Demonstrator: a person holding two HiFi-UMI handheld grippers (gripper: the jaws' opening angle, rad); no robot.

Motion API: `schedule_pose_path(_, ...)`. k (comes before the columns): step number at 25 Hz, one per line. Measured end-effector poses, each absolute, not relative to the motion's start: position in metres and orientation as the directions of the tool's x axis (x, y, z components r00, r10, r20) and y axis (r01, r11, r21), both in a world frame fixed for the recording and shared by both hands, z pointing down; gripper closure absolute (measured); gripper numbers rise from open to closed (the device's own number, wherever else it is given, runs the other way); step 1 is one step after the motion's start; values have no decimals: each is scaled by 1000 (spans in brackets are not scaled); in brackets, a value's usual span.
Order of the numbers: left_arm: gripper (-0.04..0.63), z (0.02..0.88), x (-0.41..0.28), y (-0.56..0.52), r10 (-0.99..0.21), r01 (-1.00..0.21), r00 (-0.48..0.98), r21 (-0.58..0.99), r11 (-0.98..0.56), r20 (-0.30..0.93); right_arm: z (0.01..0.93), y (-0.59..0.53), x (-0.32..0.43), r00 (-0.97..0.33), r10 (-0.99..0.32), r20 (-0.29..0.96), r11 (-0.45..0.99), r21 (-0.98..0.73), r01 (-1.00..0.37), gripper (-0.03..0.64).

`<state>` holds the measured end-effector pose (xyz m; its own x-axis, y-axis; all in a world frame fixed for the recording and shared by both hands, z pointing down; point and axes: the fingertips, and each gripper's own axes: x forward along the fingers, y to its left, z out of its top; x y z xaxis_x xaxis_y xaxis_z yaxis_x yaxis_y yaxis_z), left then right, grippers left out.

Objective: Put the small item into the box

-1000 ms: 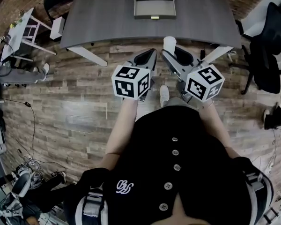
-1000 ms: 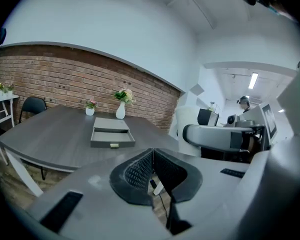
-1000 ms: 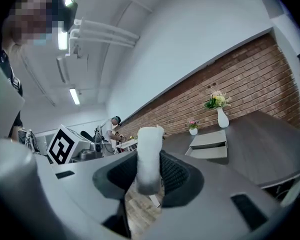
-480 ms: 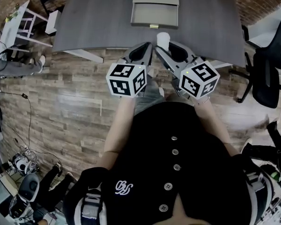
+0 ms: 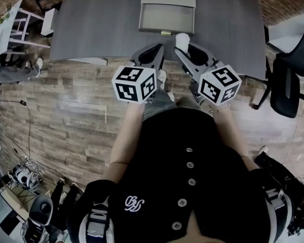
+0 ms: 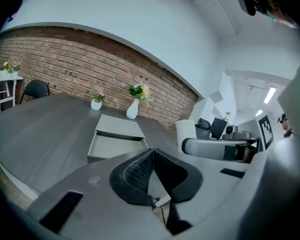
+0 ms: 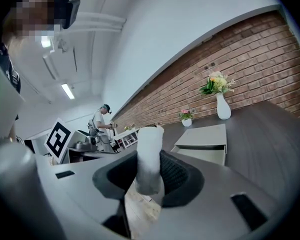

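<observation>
Item: white roll [image 7: 149, 156], gripped in the right gripper [image 5: 185, 48] fingers, just inside the table [image 5: 101, 24] near edge.
Box: open box [image 5: 166, 30], mid-table, just beyond the roll.
Left gripper: left gripper [image 6: 151, 156] fingers closed, empty.
Doing it well: I'd carry the roll forward over the open tray, lower it, and release it only inside the walls.

Only one mark of writing is found: a white script monogram [image 5: 134, 202] on the black shirt [image 5: 207, 176], possibly two curled letters, too small to be read. Square coded markers, without letters, are carried on the left cube [image 5: 134, 84] and right cube [image 5: 219, 86] at the desk's [image 5: 101, 24] near edge.
</observation>
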<state>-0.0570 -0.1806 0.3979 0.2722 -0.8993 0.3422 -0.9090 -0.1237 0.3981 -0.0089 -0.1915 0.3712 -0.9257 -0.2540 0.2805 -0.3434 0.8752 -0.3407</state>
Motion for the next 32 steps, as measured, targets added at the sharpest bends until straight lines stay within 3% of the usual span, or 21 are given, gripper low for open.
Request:
schedule_pose_path(16, 581, 446, -125, -251, -859, -891, 317, 437, -124, 402, 436, -292, -83, -844, -154, 513, 928, -217, -302, 483)
schedule_pose_path(32, 581, 479, -136, -276, -828, -866, 375, 477, -151, 417, 529, -347, -103, -562, -115, 819, 976, -12, -217, 482)
